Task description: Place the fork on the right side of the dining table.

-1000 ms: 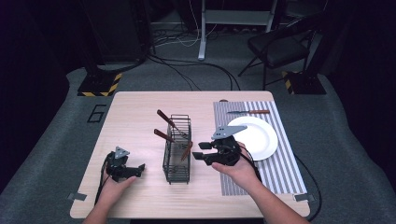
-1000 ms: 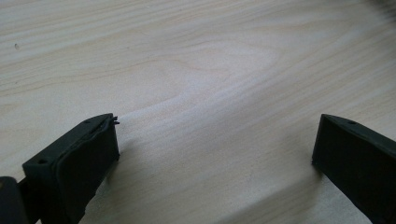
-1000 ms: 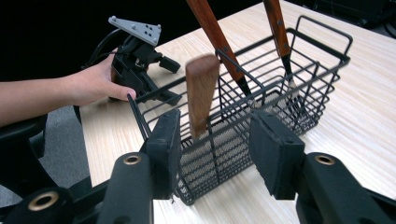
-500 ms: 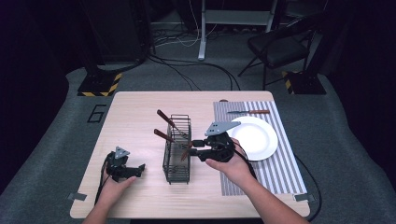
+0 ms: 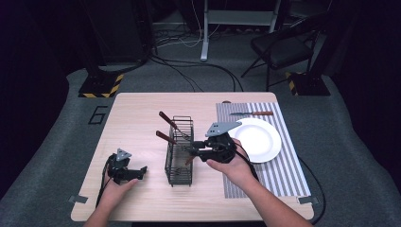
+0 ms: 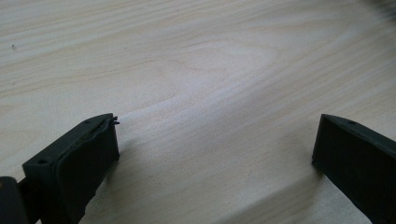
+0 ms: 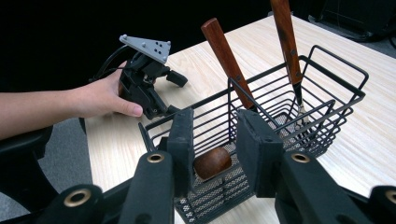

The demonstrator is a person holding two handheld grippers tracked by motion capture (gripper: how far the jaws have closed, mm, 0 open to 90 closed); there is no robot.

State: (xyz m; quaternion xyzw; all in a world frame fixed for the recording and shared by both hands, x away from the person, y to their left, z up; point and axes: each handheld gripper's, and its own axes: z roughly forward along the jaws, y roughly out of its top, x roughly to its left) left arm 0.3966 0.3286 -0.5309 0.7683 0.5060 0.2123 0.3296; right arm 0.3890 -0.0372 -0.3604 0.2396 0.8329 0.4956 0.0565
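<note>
A black wire basket (image 5: 179, 142) stands mid-table with two wooden-handled utensils (image 5: 166, 119) leaning out of it. My right gripper (image 5: 193, 149) is at the basket's right side, level with its rim. In the right gripper view, my right gripper (image 7: 212, 140) is shut on the rounded brown handle end of a third utensil (image 7: 212, 162), which points down into the basket (image 7: 327, 60). My left gripper (image 5: 142, 171) rests low on the table to the basket's left. Its jaws stand wide apart over bare wood, so my left gripper (image 6: 215, 140) is open and holds nothing.
A white plate (image 5: 257, 139) lies on a striped placemat (image 5: 279, 175) at the right. A wooden-handled knife (image 5: 253, 113) lies beyond the plate. The person's other hand and the left gripper (image 7: 172, 95) are past the basket in the right gripper view.
My right gripper has moved left from beside the plate to the basket, carrying the utensil. The left gripper has stayed put.
</note>
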